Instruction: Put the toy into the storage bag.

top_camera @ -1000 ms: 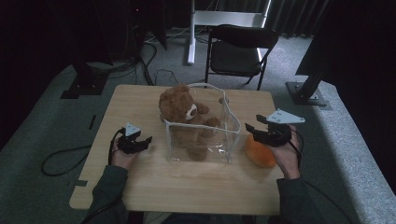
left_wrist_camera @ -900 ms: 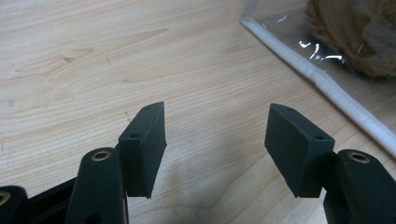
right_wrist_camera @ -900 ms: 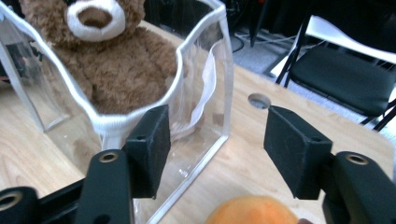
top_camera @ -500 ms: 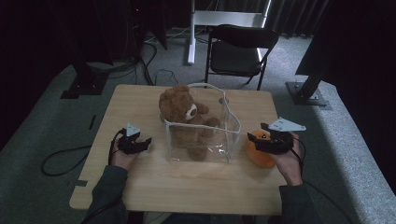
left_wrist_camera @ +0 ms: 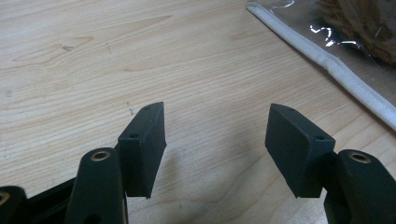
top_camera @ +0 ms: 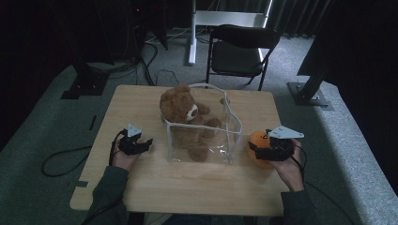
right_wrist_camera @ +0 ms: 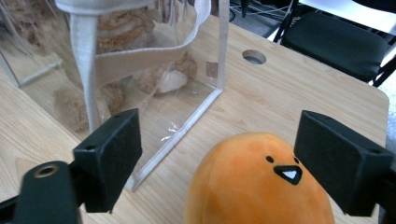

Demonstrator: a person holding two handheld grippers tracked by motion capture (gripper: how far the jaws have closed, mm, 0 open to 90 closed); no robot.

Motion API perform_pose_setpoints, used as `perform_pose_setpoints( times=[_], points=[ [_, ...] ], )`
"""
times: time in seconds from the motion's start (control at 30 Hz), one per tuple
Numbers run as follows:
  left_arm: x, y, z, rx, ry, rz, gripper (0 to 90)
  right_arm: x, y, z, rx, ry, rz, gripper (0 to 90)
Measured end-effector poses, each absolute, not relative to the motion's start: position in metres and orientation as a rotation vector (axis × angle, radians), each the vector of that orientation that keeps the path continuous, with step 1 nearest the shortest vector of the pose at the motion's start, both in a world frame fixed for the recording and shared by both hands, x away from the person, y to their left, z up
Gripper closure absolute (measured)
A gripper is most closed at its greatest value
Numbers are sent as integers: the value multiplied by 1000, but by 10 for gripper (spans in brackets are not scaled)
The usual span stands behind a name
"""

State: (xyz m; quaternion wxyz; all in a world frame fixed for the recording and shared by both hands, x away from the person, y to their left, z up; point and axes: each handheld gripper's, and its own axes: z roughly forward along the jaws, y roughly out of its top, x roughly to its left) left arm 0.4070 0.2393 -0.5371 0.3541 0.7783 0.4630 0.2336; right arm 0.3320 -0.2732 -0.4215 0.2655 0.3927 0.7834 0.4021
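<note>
A brown teddy bear [top_camera: 180, 105] sits in a clear bag with white trim [top_camera: 220, 140] at the middle of the wooden table [top_camera: 187, 187]. Right of the bag an orange plush with a small face [top_camera: 256, 138] rests on the table. My right gripper [top_camera: 261, 149] is around it; its jaws have just been opening. In the right gripper view the plush [right_wrist_camera: 252, 182] lies between the spread pads of my right gripper [right_wrist_camera: 224, 158], which do not press it. Left of the bag my left gripper [top_camera: 146, 142] stands open over bare wood, nothing between the jaws of that gripper [left_wrist_camera: 215, 144].
The bag's white edge [left_wrist_camera: 327, 65] runs just right of the left jaws. A round hole [right_wrist_camera: 254, 57] pierces the tabletop behind the plush. A black folding chair [top_camera: 239, 51] stands beyond the far edge. Cables lie on the floor at the left.
My right gripper has sunk toward the table with the orange plush, and its jaws have spread apart around it. The left gripper has stayed put.
</note>
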Motion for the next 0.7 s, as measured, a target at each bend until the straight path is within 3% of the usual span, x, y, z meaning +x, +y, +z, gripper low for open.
perform_pose_setpoints(
  times=[0.7],
  points=[
    [407, 238, -538, 2023, 1198, 598, 389, 336, -278, -451, 1091, 2157, 998, 117]
  ],
)
